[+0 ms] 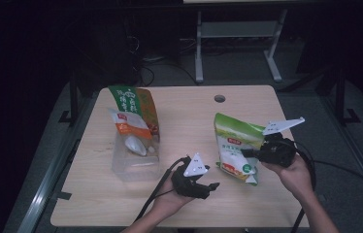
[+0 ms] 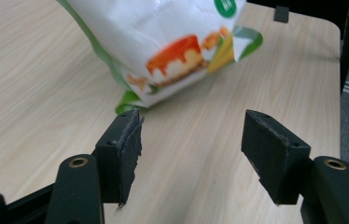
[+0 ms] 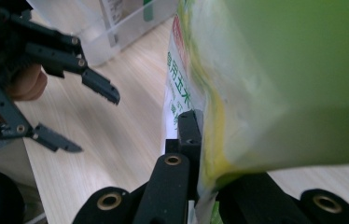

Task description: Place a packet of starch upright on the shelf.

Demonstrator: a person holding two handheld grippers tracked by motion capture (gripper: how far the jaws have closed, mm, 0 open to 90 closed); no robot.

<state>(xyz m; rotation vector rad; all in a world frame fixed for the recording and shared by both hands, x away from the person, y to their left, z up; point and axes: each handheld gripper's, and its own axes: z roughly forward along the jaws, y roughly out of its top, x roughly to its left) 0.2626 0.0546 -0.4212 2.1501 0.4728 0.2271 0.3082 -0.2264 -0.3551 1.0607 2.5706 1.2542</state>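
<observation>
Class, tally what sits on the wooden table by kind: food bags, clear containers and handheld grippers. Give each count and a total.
Food bags: 2, the green and white bag and the green and orange bag
Clear plastic containers: 1, the clear container
Handheld grippers: 2, the left gripper and the right gripper
Total: 5

A light wooden table (image 1: 179,126) is standing on grey floor (image 1: 238,68); behind it, 2 white frame legs (image 1: 199,48) are fading into what is probably dark clutter.
</observation>
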